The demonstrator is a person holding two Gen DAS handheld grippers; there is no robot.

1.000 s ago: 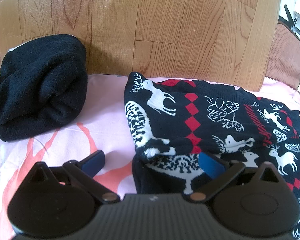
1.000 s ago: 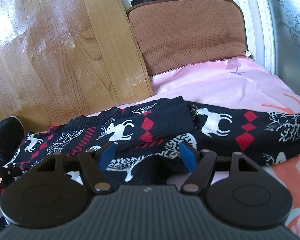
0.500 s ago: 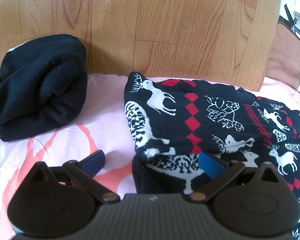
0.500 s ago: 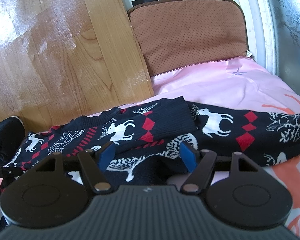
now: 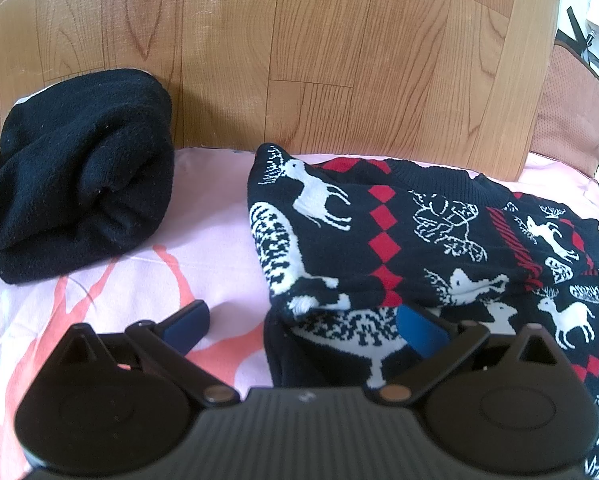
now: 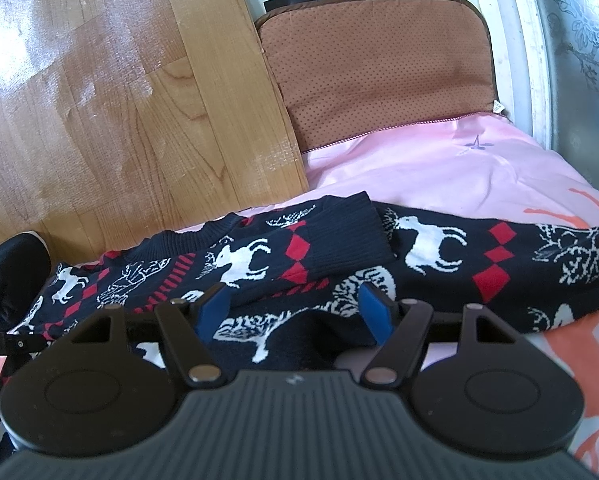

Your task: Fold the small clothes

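A dark knit sweater [image 5: 399,240] with white reindeer and red diamonds lies on the pink bedsheet [image 5: 203,240]. One sleeve [image 6: 291,248] is folded across its body, the other sleeve [image 6: 499,256] stretches to the right. My left gripper [image 5: 303,324] is open, low over the sweater's left edge, with a fold of knit between its blue fingertips [image 5: 419,332]. My right gripper [image 6: 295,308] is open over the sweater's near edge, below the folded sleeve's cuff.
A folded black fleece garment [image 5: 75,184] lies at the left by the wooden headboard [image 5: 339,48]. A brown cushion [image 6: 379,76] stands at the back right, beside a window frame [image 6: 535,40]. The left gripper's edge [image 6: 3,344] shows in the right wrist view.
The right gripper has shifted slightly; the view rose a little. The left gripper and the sweater have not visibly moved.
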